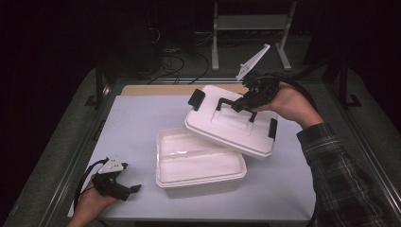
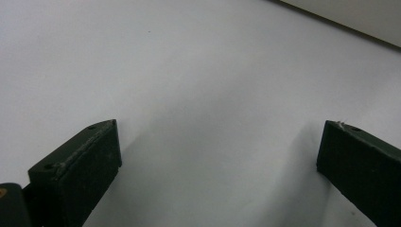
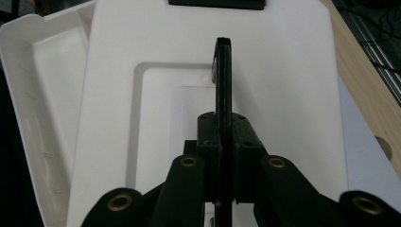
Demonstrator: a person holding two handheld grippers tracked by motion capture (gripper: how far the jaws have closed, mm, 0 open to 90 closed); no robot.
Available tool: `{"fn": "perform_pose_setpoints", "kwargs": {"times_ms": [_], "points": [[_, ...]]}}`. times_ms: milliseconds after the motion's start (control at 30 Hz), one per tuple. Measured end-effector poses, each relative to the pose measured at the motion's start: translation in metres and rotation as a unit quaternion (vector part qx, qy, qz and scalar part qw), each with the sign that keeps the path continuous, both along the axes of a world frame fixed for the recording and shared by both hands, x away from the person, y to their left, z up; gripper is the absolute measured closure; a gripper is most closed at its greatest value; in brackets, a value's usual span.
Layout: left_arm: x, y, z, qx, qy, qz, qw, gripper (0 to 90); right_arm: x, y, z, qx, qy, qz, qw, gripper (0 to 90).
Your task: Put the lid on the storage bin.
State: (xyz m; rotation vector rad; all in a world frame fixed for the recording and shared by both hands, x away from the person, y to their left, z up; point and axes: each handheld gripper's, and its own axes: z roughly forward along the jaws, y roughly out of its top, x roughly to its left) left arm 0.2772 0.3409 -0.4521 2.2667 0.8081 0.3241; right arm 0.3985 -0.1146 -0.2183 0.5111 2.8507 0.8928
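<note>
Right tongs (image 1: 242, 105) pinch the black handle (image 3: 223, 80) of the white lid (image 1: 231, 126) and hold it up, tilted, over the far right side of the open white box (image 1: 198, 165) on the bench (image 1: 137, 118). Left tongs (image 1: 127, 188) rest wide open, holding nothing, near the bench's front left corner.

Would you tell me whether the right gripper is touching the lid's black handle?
Touching: in the right gripper view the right gripper has its jaws clamped on the lid's handle.
</note>
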Motion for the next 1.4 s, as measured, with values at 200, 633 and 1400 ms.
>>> {"fn": "perform_pose_setpoints", "kwargs": {"times_ms": [200,633,1400], "points": [[0.0,0.0,0.0,0.0,0.0,0.0,1.0,0.0,-0.008,0.022,-0.002,-0.008,0.0,0.036,0.9993,84.4],[0.0,0.0,0.0,-0.001,0.001,0.0,1.0,0.0,-0.022,0.076,-0.012,-0.02,0.011,0.124,0.992,84.4],[0.0,0.0,0.0,0.001,0.001,-0.001,1.0,0.0,-0.031,0.111,-0.041,-0.052,0.042,0.221,0.973,84.3]]}}
